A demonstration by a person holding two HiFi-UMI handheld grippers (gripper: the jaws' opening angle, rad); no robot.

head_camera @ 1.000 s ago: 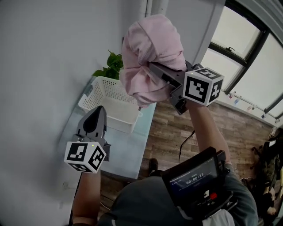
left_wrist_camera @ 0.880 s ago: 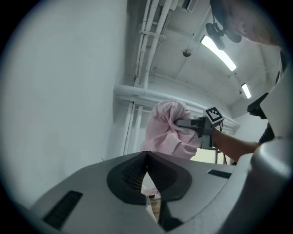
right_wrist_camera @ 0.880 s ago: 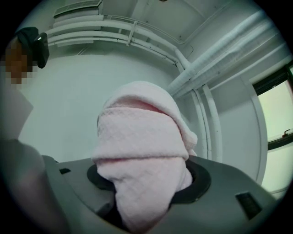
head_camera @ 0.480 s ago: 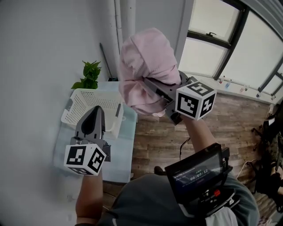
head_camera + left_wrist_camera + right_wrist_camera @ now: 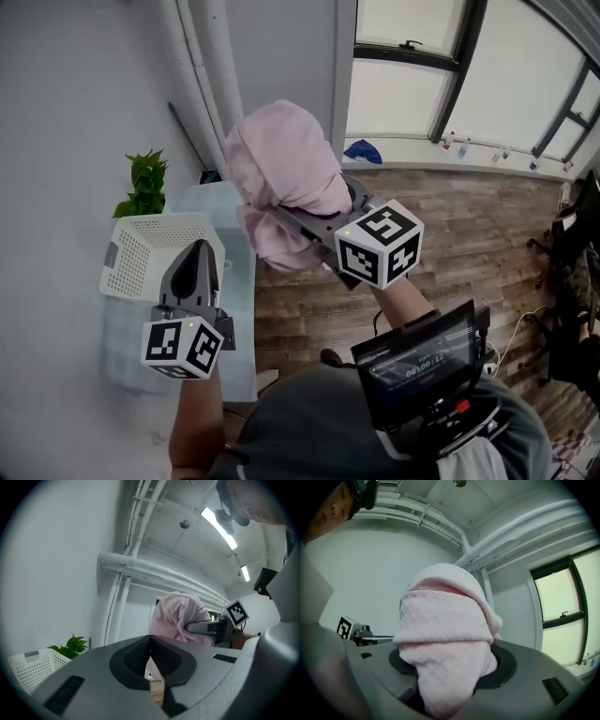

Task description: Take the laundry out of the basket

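Note:
A bunched pink towel is held up in the air, well above and to the right of the white plastic basket. My right gripper is shut on the towel, which bulges between and over both jaws of the right gripper. My left gripper hovers over the basket's near right corner, and its jaws are shut with nothing in them. In the left gripper view the left gripper points toward the towel, and the basket sits at the lower left.
The basket rests on a pale blue table against the grey wall. A green potted plant stands behind it. White pipes run up the wall. Wooden floor and a window lie to the right, with a blue object below the sill.
The view has swung toward the window, so basket and table have slid left. The right gripper with the towel has come lower and leftward in the view. The left gripper stays shut.

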